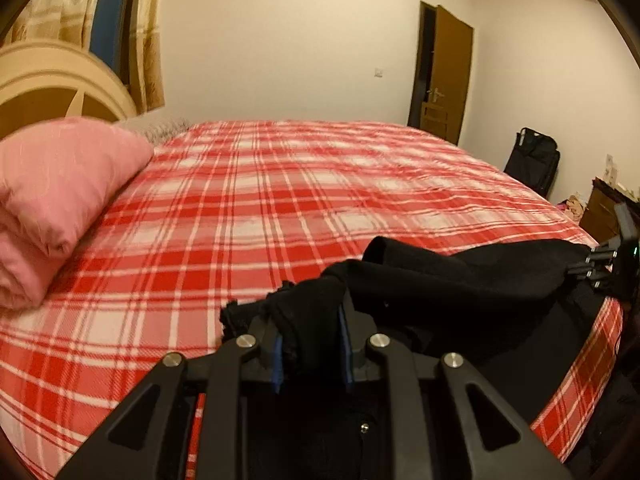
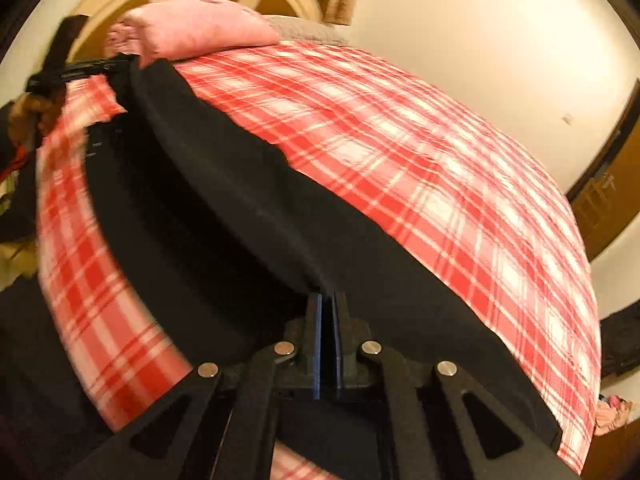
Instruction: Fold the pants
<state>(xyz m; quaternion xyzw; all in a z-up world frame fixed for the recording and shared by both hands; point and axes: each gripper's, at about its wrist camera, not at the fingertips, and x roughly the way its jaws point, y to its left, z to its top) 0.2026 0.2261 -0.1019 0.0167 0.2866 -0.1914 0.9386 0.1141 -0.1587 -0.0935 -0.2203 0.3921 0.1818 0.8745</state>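
Black pants lie along the near edge of a bed with a red and white plaid cover. My left gripper is shut on a bunched end of the pants. My right gripper is shut on the other end of the pants, which stretch away from it in a long fold toward the left gripper. In the left wrist view the right gripper shows at the far right, holding the cloth a little above the bed.
A pink pillow lies at the head of the bed against a cream headboard. A brown door, a black bag and a wooden cabinet stand beyond the bed's far side.
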